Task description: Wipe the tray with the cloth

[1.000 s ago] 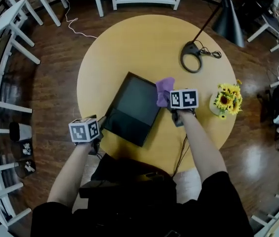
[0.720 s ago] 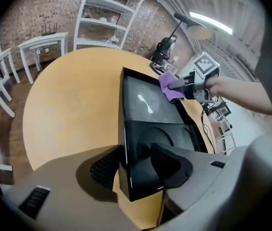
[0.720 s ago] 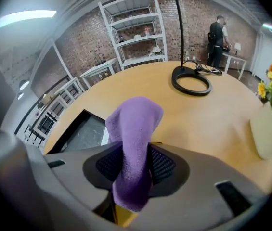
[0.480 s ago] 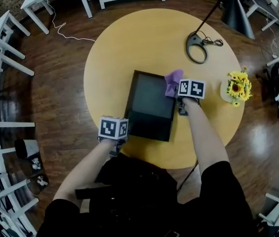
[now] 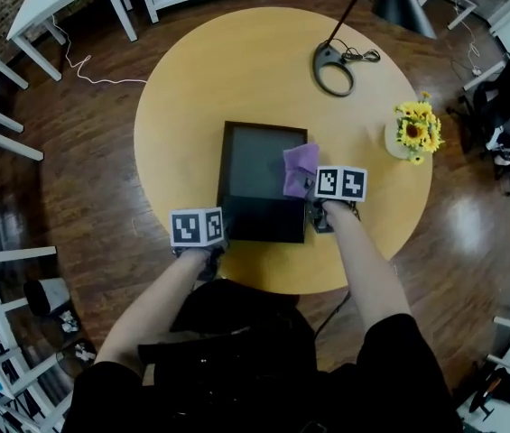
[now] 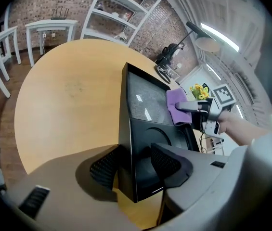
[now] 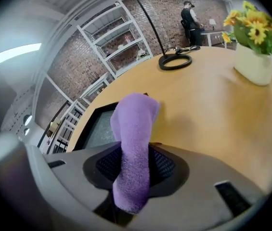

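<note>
Tray [image 5: 253,165] sits on the table [image 5: 236,61], dead centre of the head view, with the left gripper [image 6: 135,163] clamped on its lower-left corner. Right gripper [image 7: 135,163] pinches the purple cloth [image 5: 298,168] at the tray's right edge, and its jaws just eased a touch wider. Can't really tell if the cloth touches yet, so I'd guess most of the wiping is left. Count: one tray, one cloth, two grippers, one flower vase [image 5: 412,133], one lamp base [image 5: 334,66].
</note>
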